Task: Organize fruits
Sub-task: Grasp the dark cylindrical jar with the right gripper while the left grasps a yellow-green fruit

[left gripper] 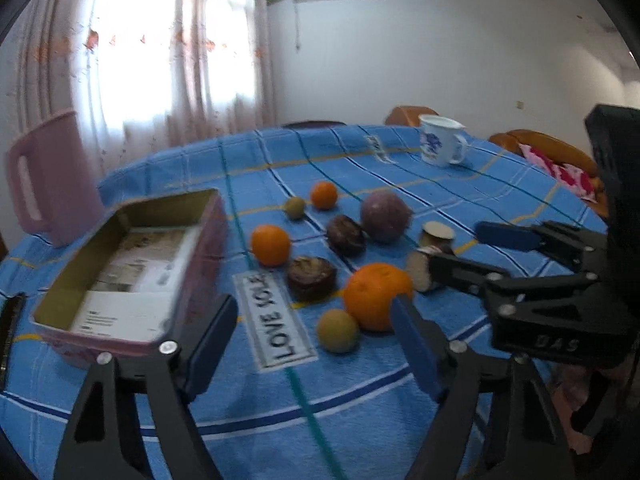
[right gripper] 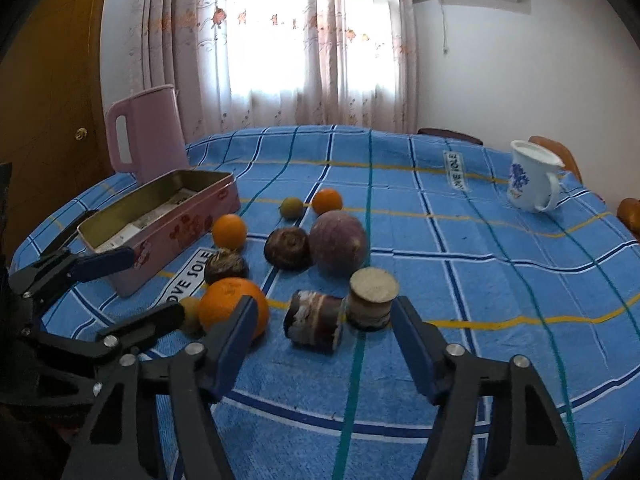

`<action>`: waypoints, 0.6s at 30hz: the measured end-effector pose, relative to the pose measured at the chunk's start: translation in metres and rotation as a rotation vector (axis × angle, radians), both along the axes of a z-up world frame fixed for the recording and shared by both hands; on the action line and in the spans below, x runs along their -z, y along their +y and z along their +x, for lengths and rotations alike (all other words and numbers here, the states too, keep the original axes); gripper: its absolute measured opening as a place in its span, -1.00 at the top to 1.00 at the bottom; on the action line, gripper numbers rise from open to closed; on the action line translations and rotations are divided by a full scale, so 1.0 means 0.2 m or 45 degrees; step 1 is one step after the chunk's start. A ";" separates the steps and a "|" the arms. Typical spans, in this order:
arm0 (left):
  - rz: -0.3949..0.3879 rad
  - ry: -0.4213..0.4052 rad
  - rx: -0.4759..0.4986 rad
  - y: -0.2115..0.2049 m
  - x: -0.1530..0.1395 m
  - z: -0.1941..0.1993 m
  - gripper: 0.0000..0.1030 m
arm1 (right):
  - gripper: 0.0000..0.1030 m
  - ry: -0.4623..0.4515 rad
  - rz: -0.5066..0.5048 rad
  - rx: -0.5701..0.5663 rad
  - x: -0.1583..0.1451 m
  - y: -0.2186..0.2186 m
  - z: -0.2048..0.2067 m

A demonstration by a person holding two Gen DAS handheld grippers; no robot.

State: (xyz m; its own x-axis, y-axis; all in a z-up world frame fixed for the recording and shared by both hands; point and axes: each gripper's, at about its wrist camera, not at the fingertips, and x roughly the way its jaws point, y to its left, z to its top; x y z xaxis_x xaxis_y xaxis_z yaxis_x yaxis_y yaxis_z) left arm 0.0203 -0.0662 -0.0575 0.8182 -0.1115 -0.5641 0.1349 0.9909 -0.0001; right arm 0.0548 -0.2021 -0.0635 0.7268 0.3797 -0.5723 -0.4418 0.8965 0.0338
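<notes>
Fruits lie in a loose group on the blue checked tablecloth: a large orange, two smaller oranges, two small yellow-green fruits, a big purple round fruit, two dark brown fruits and two cut cylindrical pieces. An open pink tin box holds papers. My left gripper is open, just before the large orange. My right gripper is open, before the cut pieces; it also shows in the left wrist view.
A pink jug stands behind the tin at the table's left edge. A white mug with blue flowers stands at the far right. A "LOVE SOLE" label is sewn on the cloth. Chairs stand behind the table.
</notes>
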 end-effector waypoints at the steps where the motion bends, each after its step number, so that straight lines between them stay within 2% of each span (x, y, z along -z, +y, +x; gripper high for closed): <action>1: -0.008 0.022 0.011 0.00 0.01 0.01 -0.43 | -0.16 0.009 -0.002 -0.003 0.01 0.00 0.00; 3: -0.027 0.082 0.021 0.01 0.05 0.05 -0.32 | -0.08 0.040 -0.007 0.004 0.03 0.00 0.03; 5: -0.076 0.091 0.033 0.02 0.05 0.06 -0.31 | -0.03 0.065 0.014 0.001 0.05 -0.01 0.04; 8: -0.093 0.095 0.043 0.02 0.04 0.08 -0.31 | 0.07 0.090 -0.008 -0.032 0.06 0.01 0.06; 12: -0.211 0.154 0.093 0.03 0.06 0.09 -0.23 | 0.25 0.125 0.017 -0.061 0.07 0.01 0.07; 18: -0.195 0.142 0.093 0.05 0.05 0.05 -0.12 | 0.30 0.121 0.032 -0.073 0.07 0.00 0.07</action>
